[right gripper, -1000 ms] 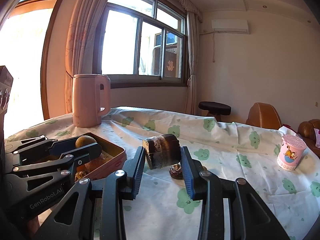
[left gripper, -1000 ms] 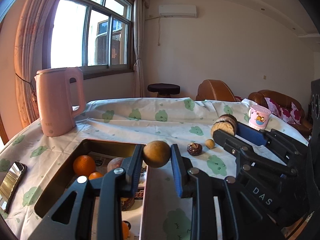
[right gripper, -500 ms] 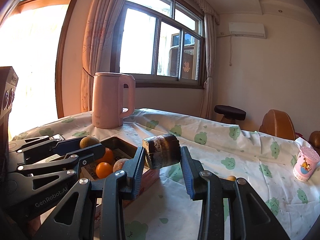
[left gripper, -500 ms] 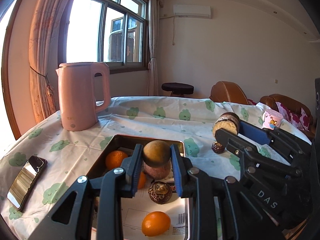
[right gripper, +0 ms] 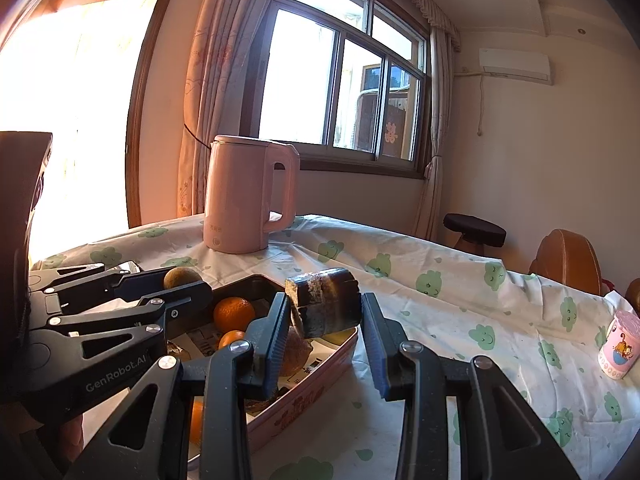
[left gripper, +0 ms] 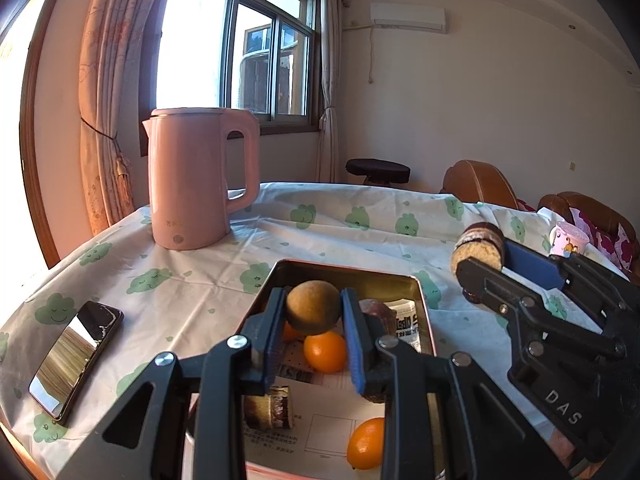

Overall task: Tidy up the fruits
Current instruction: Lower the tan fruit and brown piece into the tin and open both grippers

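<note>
Over the middle of the left wrist view, the left gripper [left gripper: 314, 312] is clenched on a round, dull-brown fruit [left gripper: 313, 306] directly above the shallow pink metal tin [left gripper: 423, 308], where small orange citrus fruits [left gripper: 325, 351] lie on printed paper. Right of it, the right gripper [right gripper: 325, 322] clamps a dark-skinned cut cylinder with a pale fibrous end [right gripper: 326, 306], perhaps sugarcane, its long axis crosswise between the pads, above the tin's right rim. Readable writing: "GenRobot.AI" and "DAS" on the gripper bodies; the paper's print is illegible.
</note>
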`<action>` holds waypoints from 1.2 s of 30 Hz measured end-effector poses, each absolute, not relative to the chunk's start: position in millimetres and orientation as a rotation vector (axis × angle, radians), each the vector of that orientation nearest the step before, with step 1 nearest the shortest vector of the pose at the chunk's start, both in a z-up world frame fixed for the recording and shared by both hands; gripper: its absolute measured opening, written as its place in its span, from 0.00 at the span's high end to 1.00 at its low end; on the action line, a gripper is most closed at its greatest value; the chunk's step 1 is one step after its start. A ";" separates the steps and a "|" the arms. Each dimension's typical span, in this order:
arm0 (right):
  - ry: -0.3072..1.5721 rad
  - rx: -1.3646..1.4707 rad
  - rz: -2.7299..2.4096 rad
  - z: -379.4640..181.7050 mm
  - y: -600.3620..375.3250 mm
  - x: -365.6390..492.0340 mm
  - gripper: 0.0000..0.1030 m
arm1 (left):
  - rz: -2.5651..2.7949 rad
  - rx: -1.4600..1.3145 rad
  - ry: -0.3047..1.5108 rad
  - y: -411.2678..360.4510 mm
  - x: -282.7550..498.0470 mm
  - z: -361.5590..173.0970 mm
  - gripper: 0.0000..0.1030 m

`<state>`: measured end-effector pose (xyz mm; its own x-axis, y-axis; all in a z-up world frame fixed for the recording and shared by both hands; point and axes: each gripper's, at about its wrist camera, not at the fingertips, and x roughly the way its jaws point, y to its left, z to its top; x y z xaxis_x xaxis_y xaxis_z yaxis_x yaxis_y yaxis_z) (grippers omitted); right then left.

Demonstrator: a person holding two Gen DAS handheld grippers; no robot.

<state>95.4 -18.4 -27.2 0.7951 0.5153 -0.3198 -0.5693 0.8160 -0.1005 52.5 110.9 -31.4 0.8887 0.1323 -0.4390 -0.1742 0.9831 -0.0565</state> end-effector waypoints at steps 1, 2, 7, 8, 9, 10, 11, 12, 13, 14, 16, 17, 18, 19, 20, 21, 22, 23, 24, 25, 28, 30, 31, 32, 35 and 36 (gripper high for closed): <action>0.289 -0.199 0.588 -27.4 -16.6 95.7 0.63 | 0.164 -0.096 0.452 112.9 52.8 -32.1 0.72; 0.291 -0.200 0.589 -27.7 -15.1 96.2 0.63 | 0.166 -0.097 0.456 114.3 53.2 -32.8 0.72; 0.302 -0.208 0.597 -29.8 -8.7 98.2 0.63 | 0.179 -0.096 0.469 119.7 54.9 -35.1 0.72; 0.304 -0.209 0.599 -30.2 -7.7 98.4 0.63 | 0.180 -0.097 0.472 121.1 55.3 -35.9 0.72; 0.305 -0.210 0.600 -30.6 -6.7 98.6 0.63 | 0.182 -0.099 0.475 122.5 55.7 -36.7 0.72; 0.307 -0.211 0.602 -30.6 -6.3 98.6 0.63 | 0.185 -0.099 0.478 124.3 56.3 -37.4 0.72; 0.309 -0.211 0.604 -30.9 -5.3 98.3 0.63 | 0.189 -0.099 0.480 125.6 56.7 -38.2 0.72; 0.310 -0.211 0.606 -31.1 -4.3 98.0 0.63 | 0.191 -0.101 0.483 127.1 57.2 -38.9 0.72; 0.311 -0.212 0.609 -31.3 -3.3 97.6 0.63 | 0.193 -0.101 0.486 128.4 57.9 -39.5 0.72; 0.313 -0.213 0.612 -31.7 -2.0 97.5 0.63 | 0.197 -0.101 0.489 129.9 58.5 -40.1 0.72; 0.318 -0.218 0.619 -33.2 0.8 97.0 0.63 | 0.202 -0.103 0.494 133.0 59.9 -41.0 0.72; 0.320 -0.222 0.622 -33.7 3.1 96.5 0.63 | 0.204 -0.104 0.498 134.6 60.8 -41.8 0.72; 0.323 -0.226 0.625 -34.4 5.1 96.1 0.63 | 0.207 -0.105 0.501 136.4 61.2 -42.6 0.72; 0.326 -0.229 0.628 -35.2 7.3 95.8 0.63 | 0.208 -0.106 0.504 137.7 61.6 -43.4 0.72; 0.329 -0.233 0.631 -36.1 9.6 95.7 0.63 | 0.210 -0.107 0.508 138.9 62.0 -44.2 0.72; 0.331 -0.237 0.634 -36.8 11.6 95.3 0.63 | 0.211 -0.107 0.511 139.8 62.5 -45.0 0.72; 0.332 -0.240 0.637 -37.7 13.4 94.9 0.63 | 0.212 -0.107 0.513 140.5 62.7 -45.8 0.72; 0.334 -0.243 0.639 -38.6 14.9 94.8 0.63 | 0.214 -0.109 0.514 141.3 63.0 -46.3 0.72; 0.338 -0.245 0.642 -39.5 16.3 94.7 0.63 | 0.214 -0.109 0.516 142.0 63.3 -46.6 0.72; 0.341 -0.248 0.644 -40.8 17.5 94.8 0.63 | 0.215 -0.109 0.518 143.0 63.8 -46.9 0.72; 0.357 -0.258 0.648 -44.4 20.6 96.3 0.63 | 0.220 -0.107 0.527 145.8 66.1 -48.5 0.72; 0.369 -0.258 0.649 -46.7 21.4 98.9 0.63 | 0.220 -0.113 0.534 148.0 66.5 -49.5 0.72; 0.378 -0.259 0.653 -47.7 22.1 100.2 0.63 | 0.220 -0.114 0.535 148.9 66.4 -49.9 0.72; 0.384 -0.260 0.656 -48.8 23.2 100.9 0.63 | 0.223 -0.110 0.536 148.8 66.4 -49.8 0.72; 0.406 -0.276 0.666 -52.6 27.0 102.7 0.63 | 0.221 -0.108 0.543 149.3 67.6 -50.6 0.72; 0.410 -0.281 0.668 -52.9 27.8 102.8 0.63 | 0.219 -0.109 0.546 149.5 68.2 -50.9 0.72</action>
<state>102.8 27.8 -52.9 0.7103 0.5390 -0.4527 -0.6476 0.7524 -0.1202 68.2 149.5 -50.9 0.8323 0.1769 -0.5254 -0.2346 0.9711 -0.0446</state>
